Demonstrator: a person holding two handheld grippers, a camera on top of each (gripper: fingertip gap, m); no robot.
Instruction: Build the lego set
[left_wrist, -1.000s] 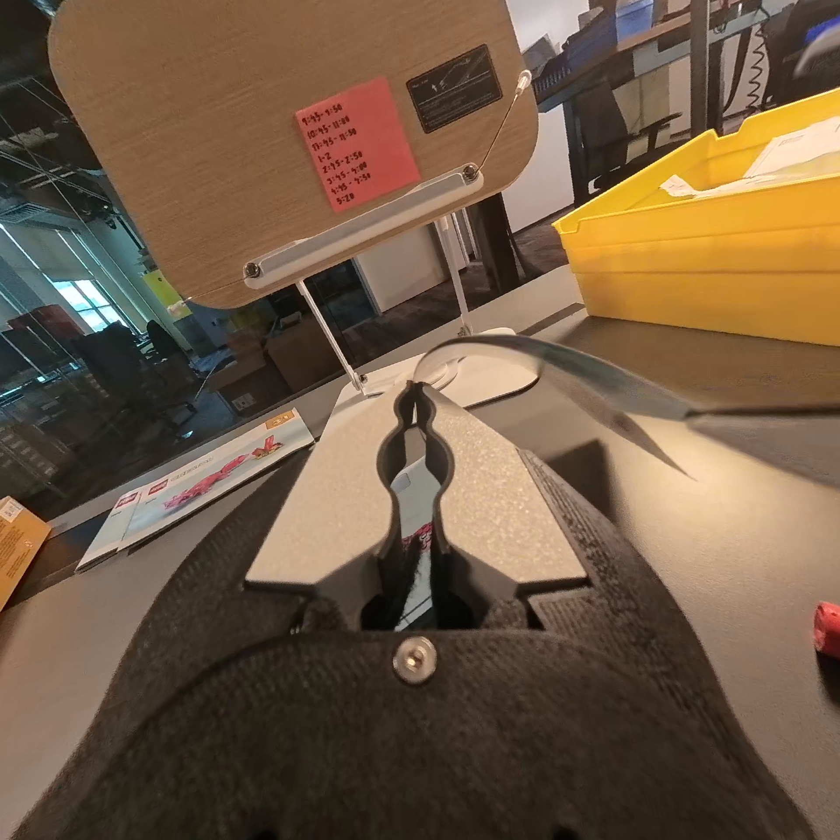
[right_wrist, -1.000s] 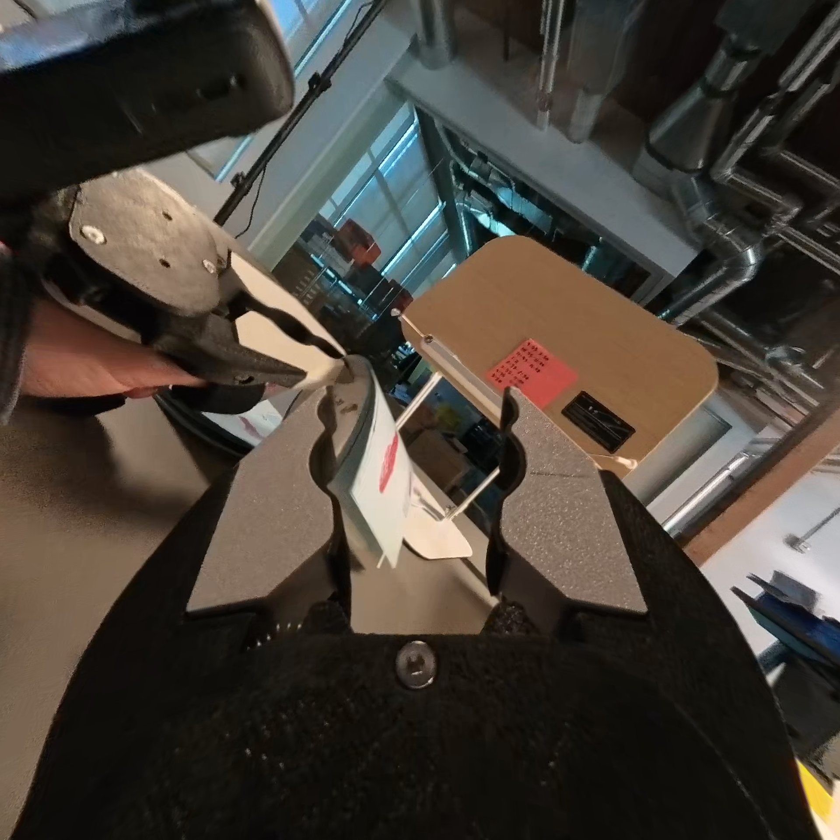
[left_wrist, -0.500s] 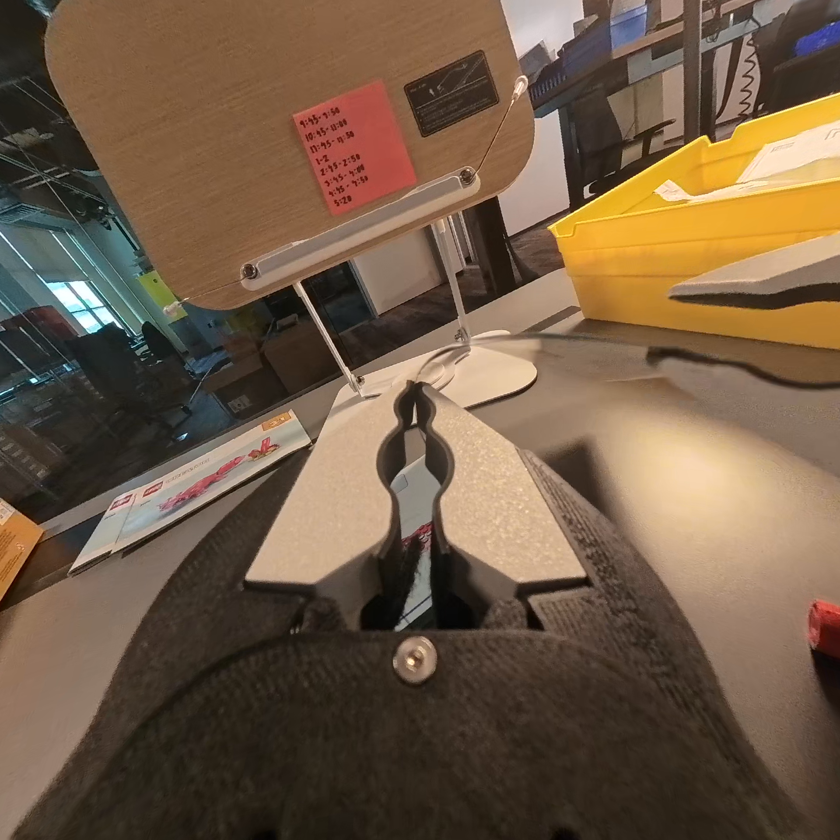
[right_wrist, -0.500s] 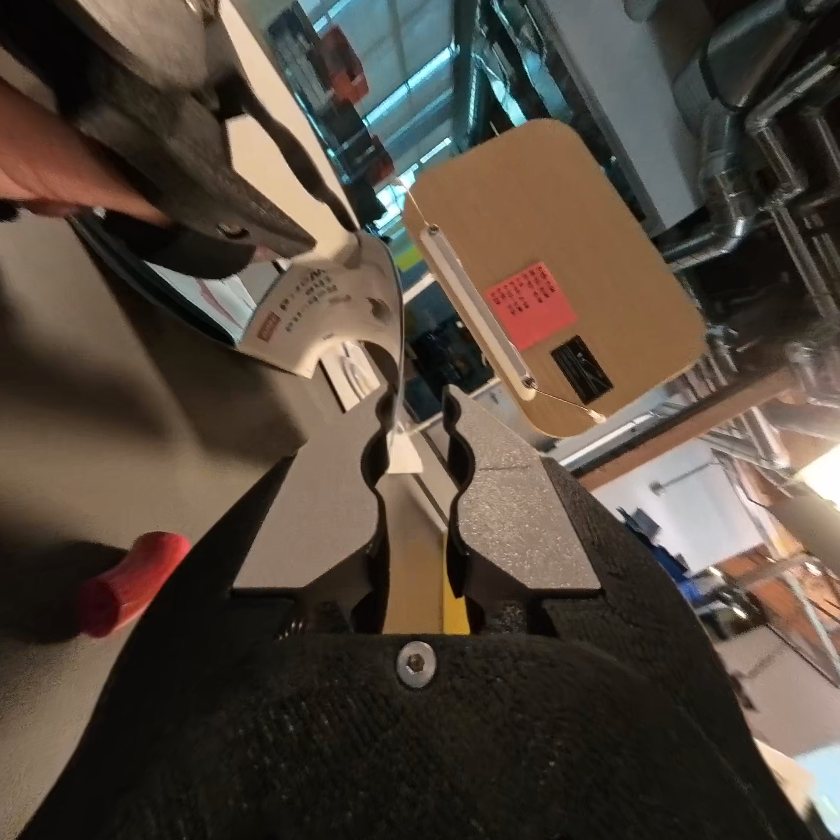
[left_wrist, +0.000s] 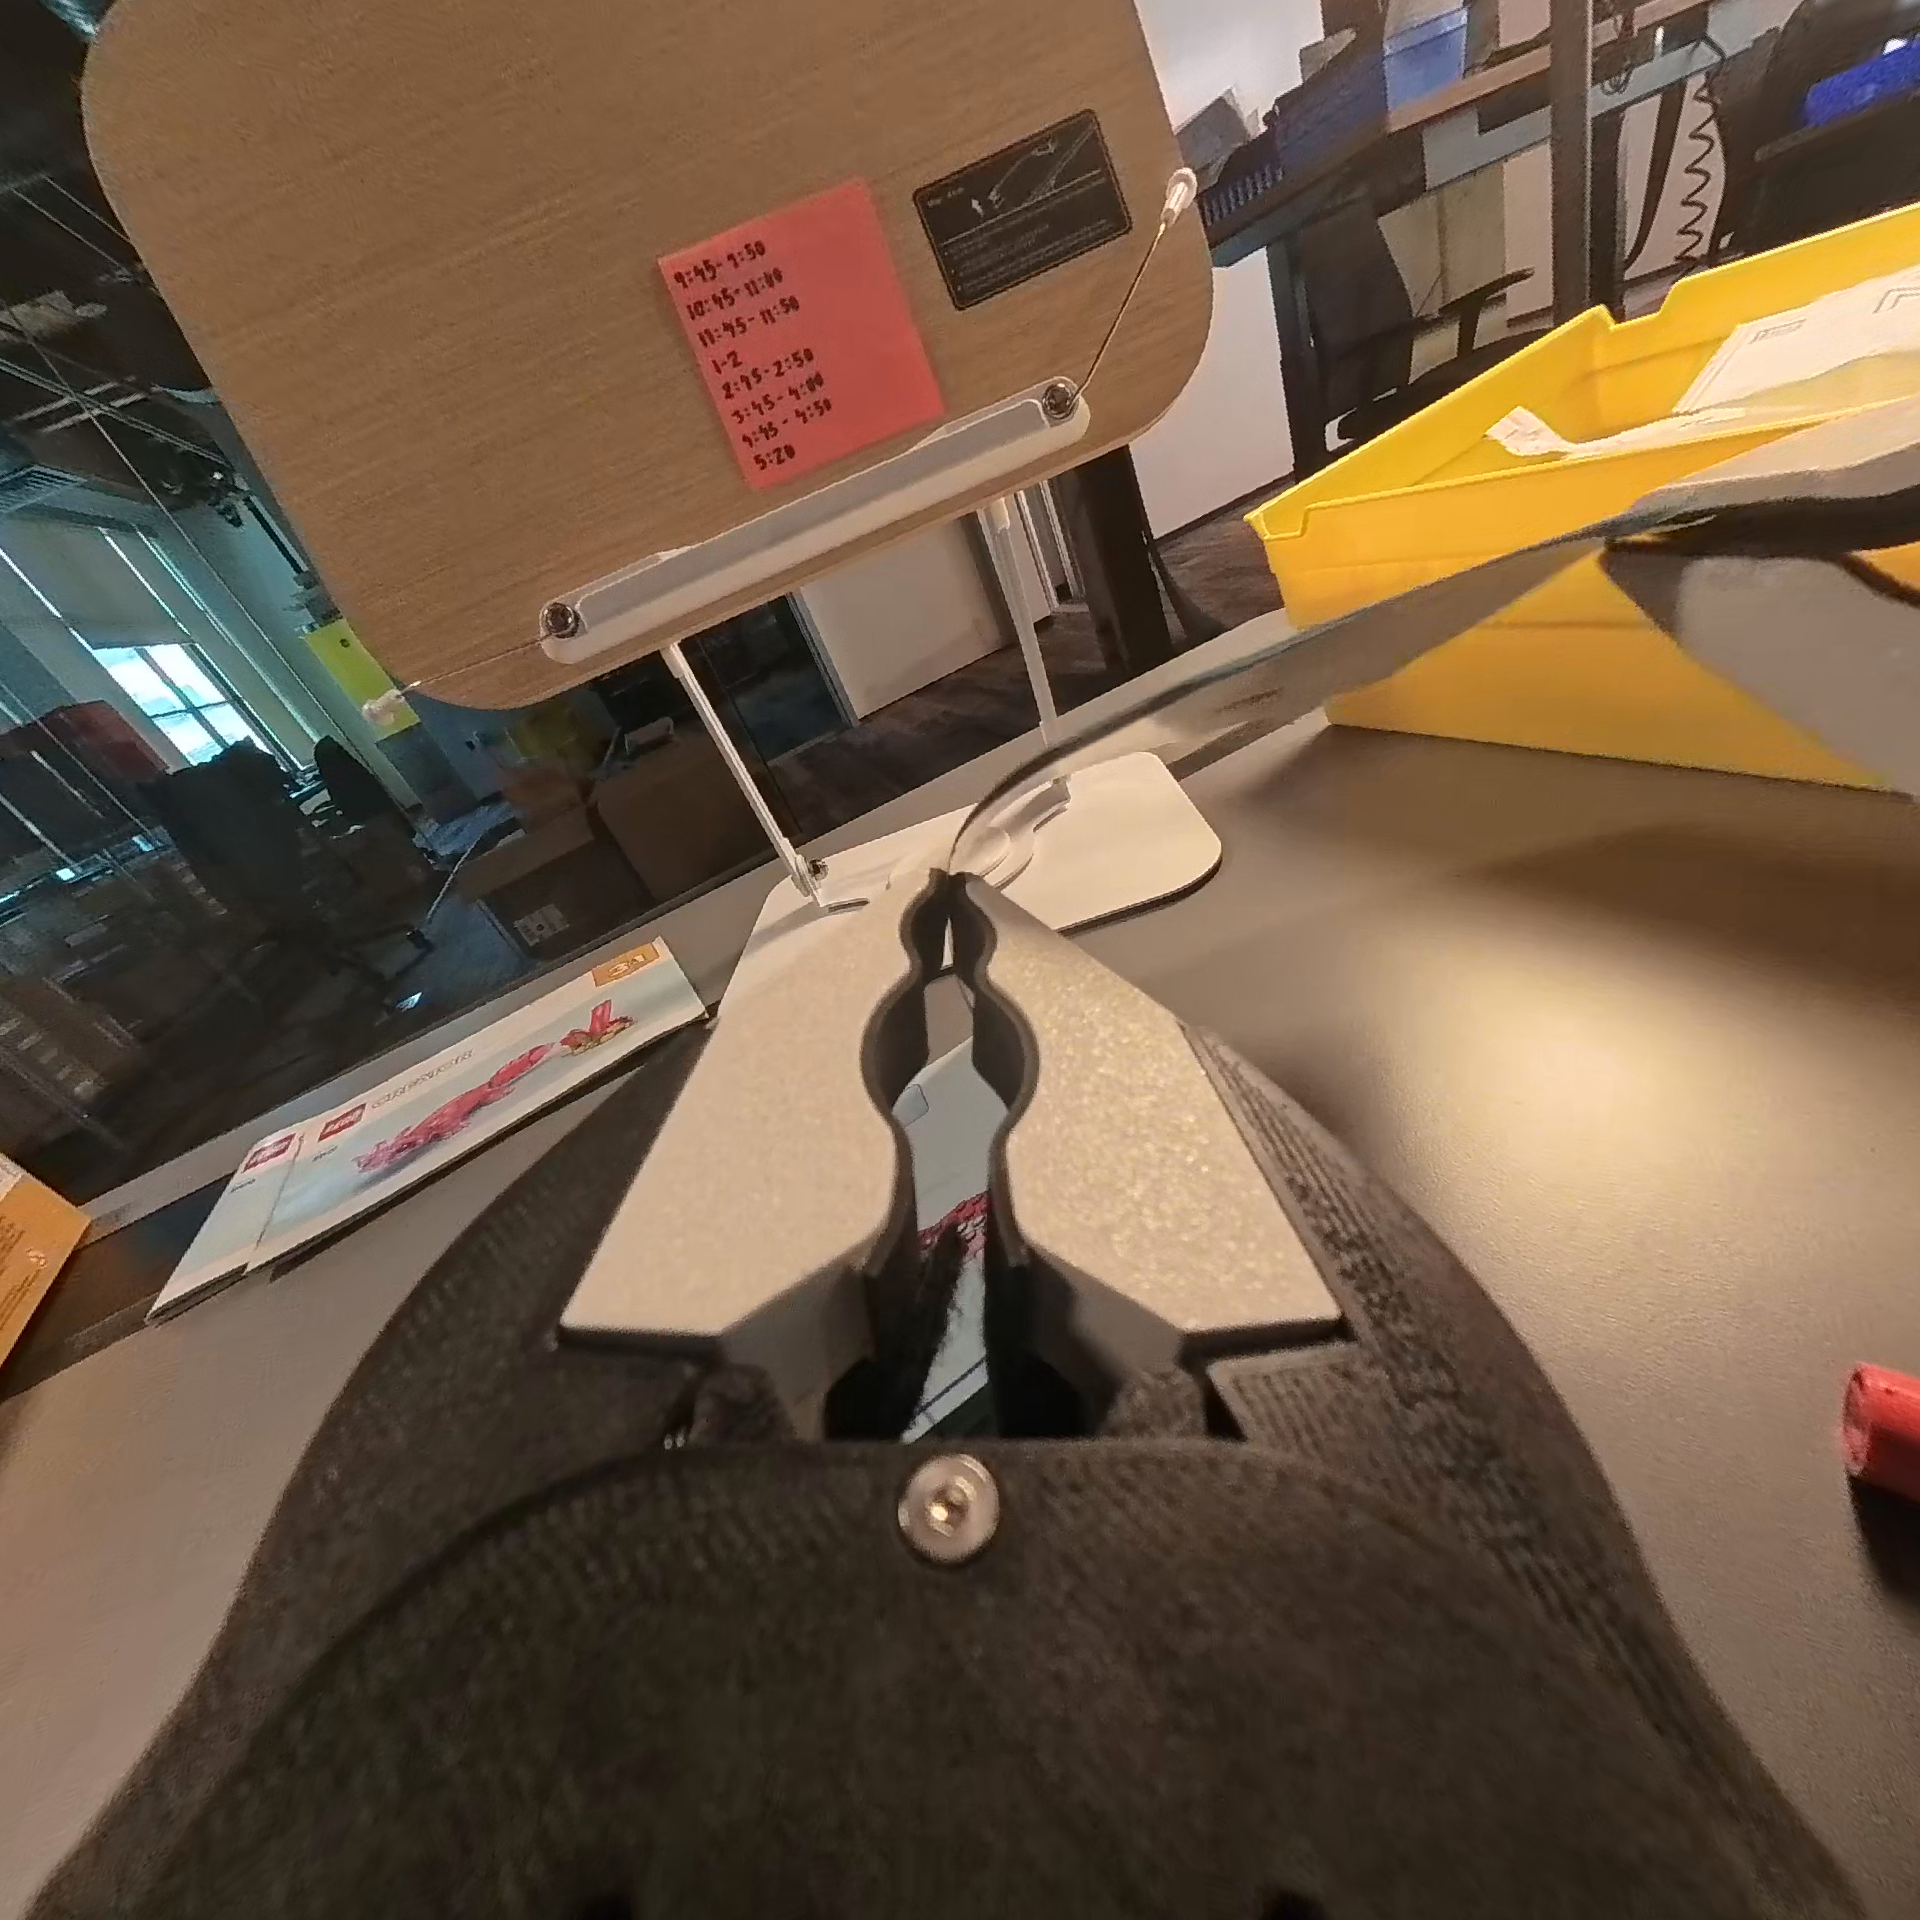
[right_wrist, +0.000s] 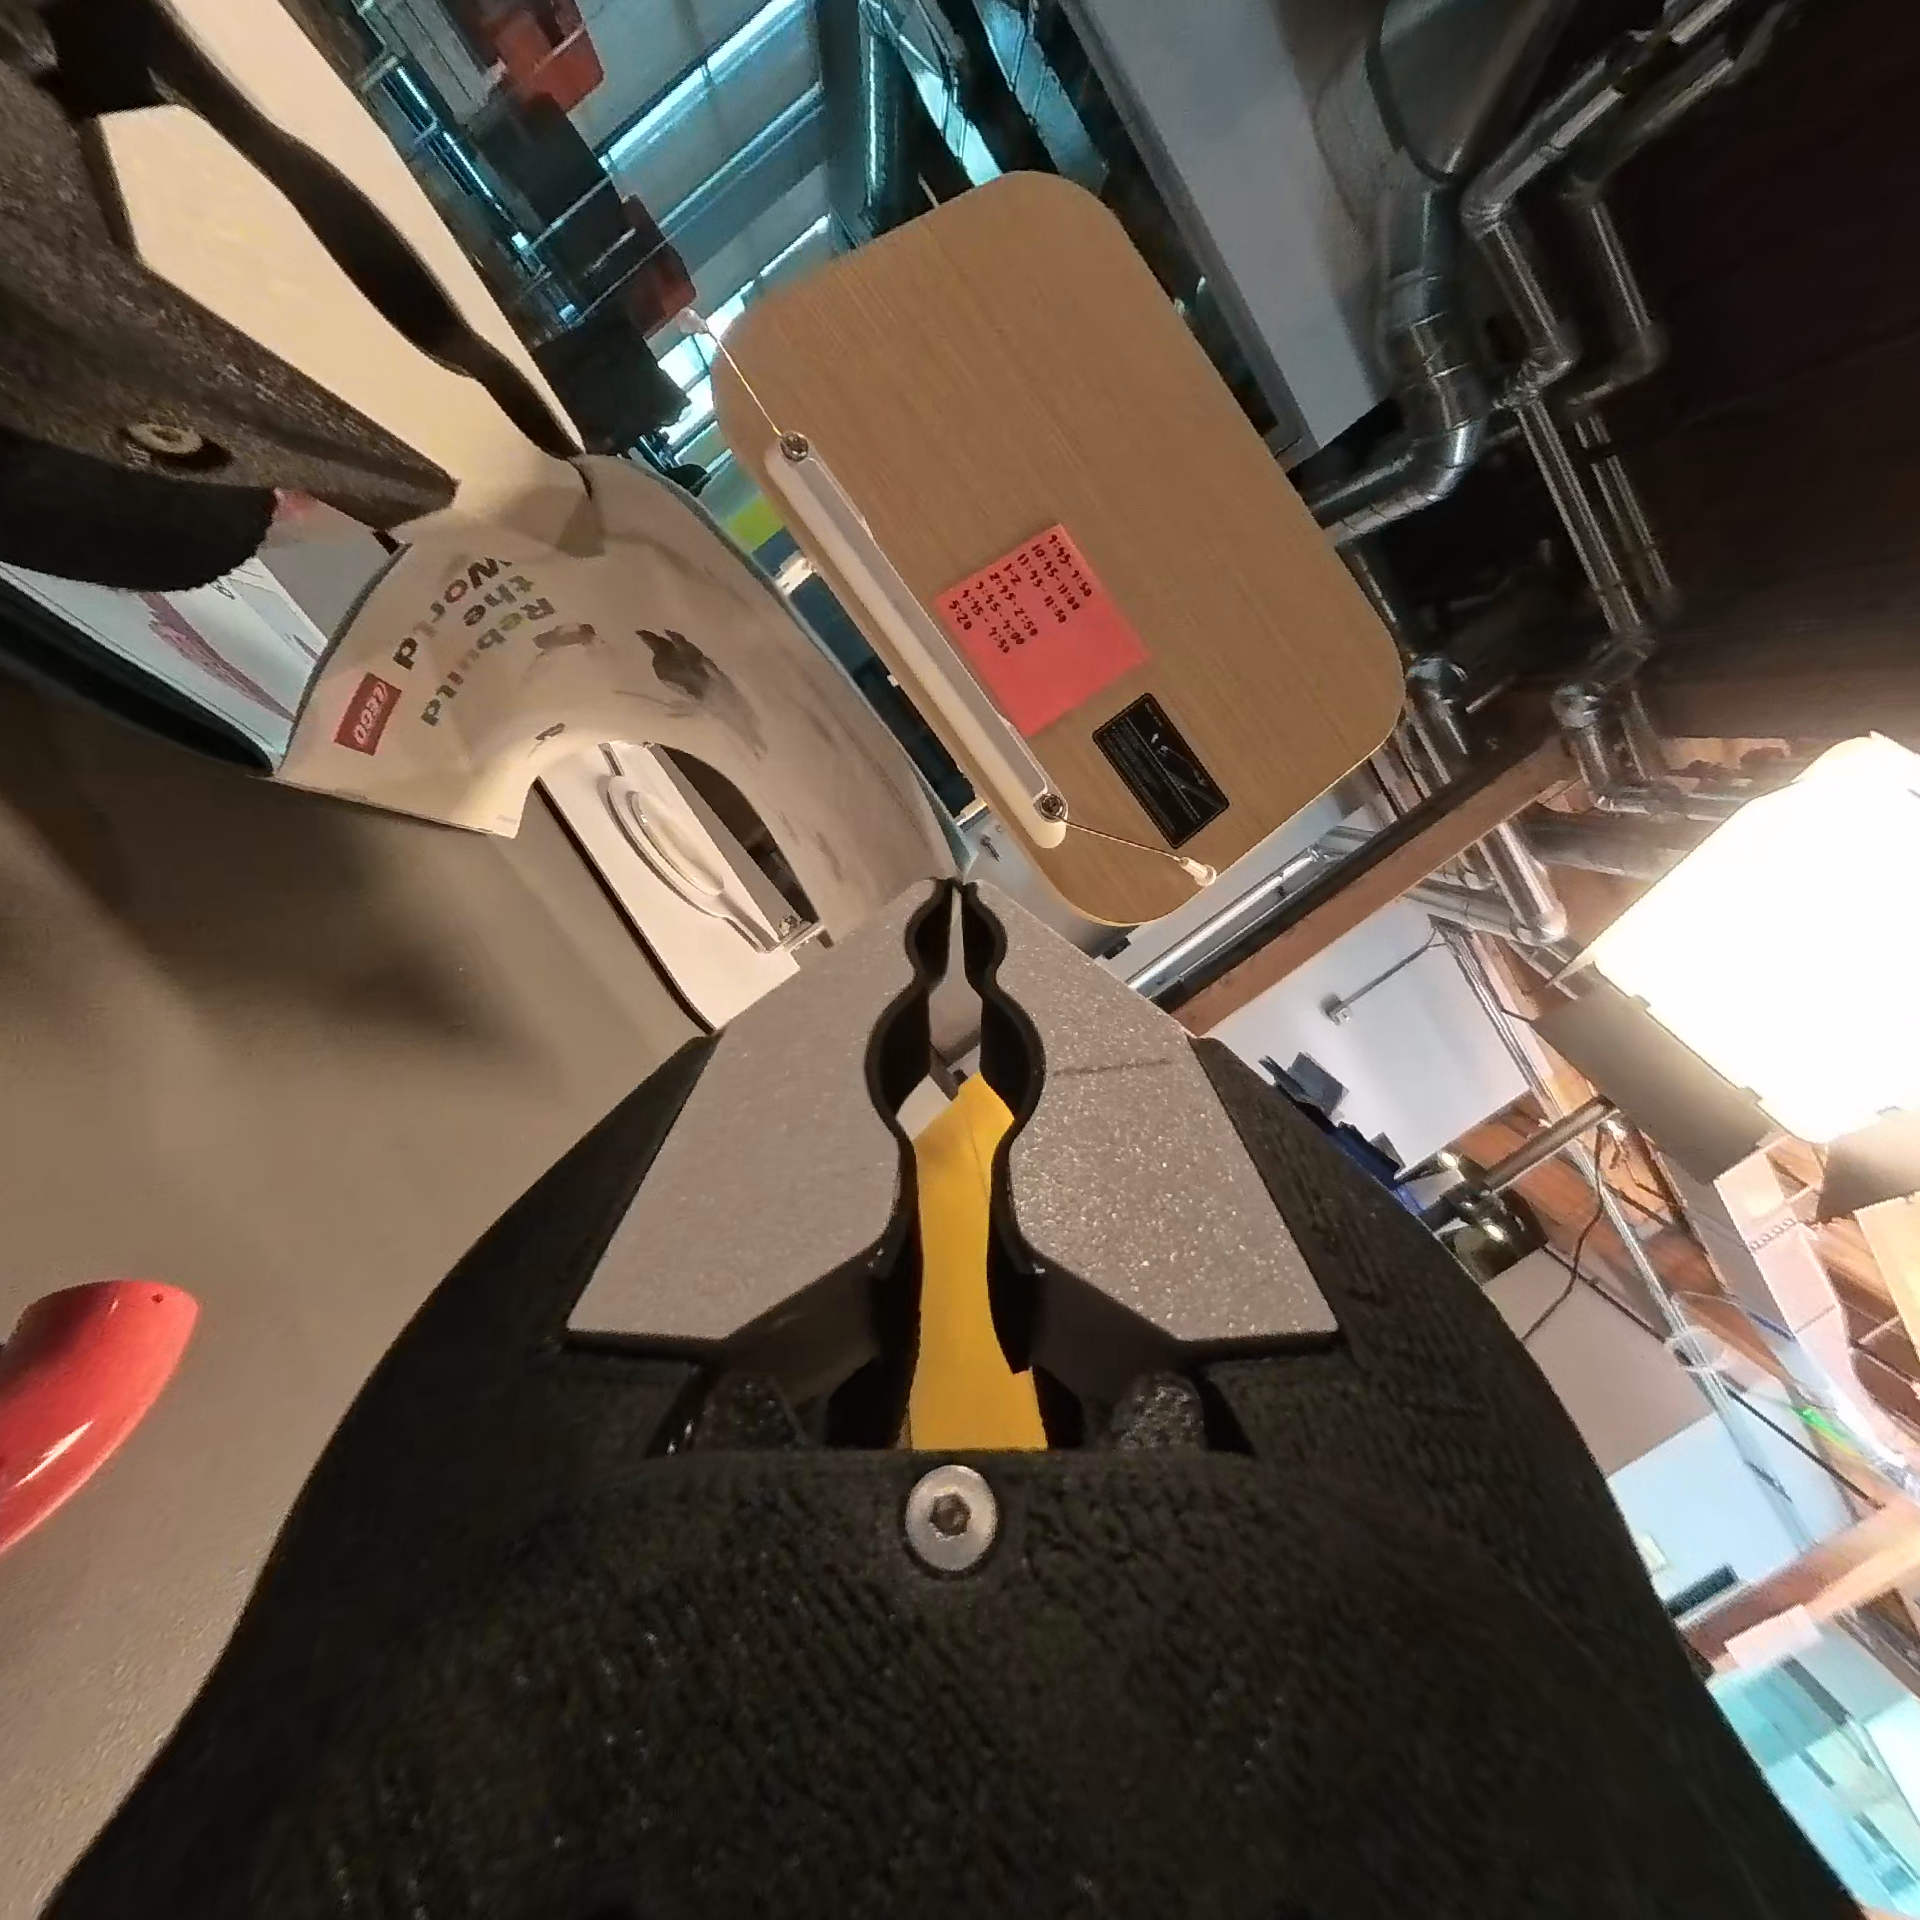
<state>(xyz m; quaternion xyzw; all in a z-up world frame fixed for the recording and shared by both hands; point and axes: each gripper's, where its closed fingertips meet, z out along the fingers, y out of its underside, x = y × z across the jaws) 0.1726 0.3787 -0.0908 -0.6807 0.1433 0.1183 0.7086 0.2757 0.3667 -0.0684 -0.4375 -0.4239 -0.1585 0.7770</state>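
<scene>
Both grippers pinch the same booklet page: the left gripper (left_wrist: 948, 878) has its jaws closed on one end of the page (left_wrist: 1226, 698), and the right gripper (right_wrist: 954, 885) is clamped on the other end, so the glossy sheet (right_wrist: 665, 665) arches between them above the grey table (left_wrist: 1507, 1039). The left wrist view shows the page only edge-on as a thin curved strip running to the right gripper (left_wrist: 1766, 582) at the right edge; the right wrist view shows its printed face and the left gripper (right_wrist: 260, 395) at upper left. Only the left view shows a second booklet (left_wrist: 447, 1132) lying flat near the table's far left edge, and an orange box corner (left_wrist: 31, 1262) at the left edge. A yellow bin (left_wrist: 1558, 623) with papers sits at the table's far right; the right view gives just a yellow sliver between its fingers. A wooden book stand (left_wrist: 582, 312) with a pink sticky note (left_wrist: 800, 332) stands at the far edge, seen in both. A red cylinder (left_wrist: 1881, 1429) lies on the table's near right.
</scene>
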